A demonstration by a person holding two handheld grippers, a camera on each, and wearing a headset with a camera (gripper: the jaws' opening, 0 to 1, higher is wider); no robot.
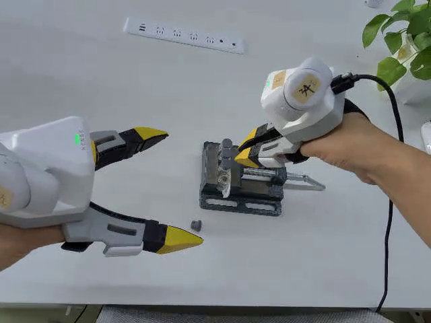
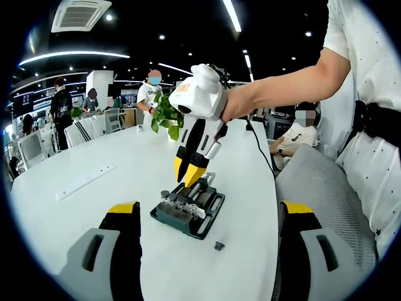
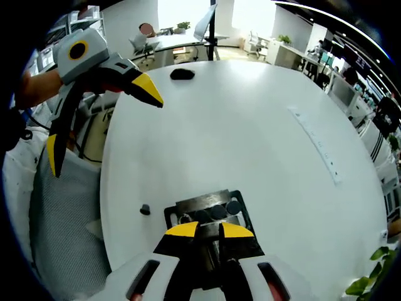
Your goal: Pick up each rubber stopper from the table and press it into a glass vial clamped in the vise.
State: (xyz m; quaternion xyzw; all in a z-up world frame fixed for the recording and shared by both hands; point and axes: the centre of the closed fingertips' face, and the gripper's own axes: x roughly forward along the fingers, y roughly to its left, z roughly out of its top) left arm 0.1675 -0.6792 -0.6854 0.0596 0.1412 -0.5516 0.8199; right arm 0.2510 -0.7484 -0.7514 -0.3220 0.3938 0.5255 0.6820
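A black vise [image 1: 239,196] stands mid-table with glass vials [image 1: 223,179] clamped in it; at least one bears a grey stopper [image 1: 227,143]. One loose grey stopper [image 1: 196,225] lies on the table just in front of the vise, also seen as the stopper [image 2: 218,246] and stopper [image 3: 145,209]. My right gripper [image 1: 240,153] hangs over the vise's right side, jaws almost together, nothing visible between them. My left gripper [image 1: 168,187] stands wide open to the left of the vise, its lower tip close to the loose stopper.
A white power strip [image 1: 183,35] lies at the back of the table. A potted plant [image 1: 401,40] is at the far right, and a black cable [image 1: 394,121] trails from my right gripper. The vise's screw handle [image 1: 304,180] sticks out to the right.
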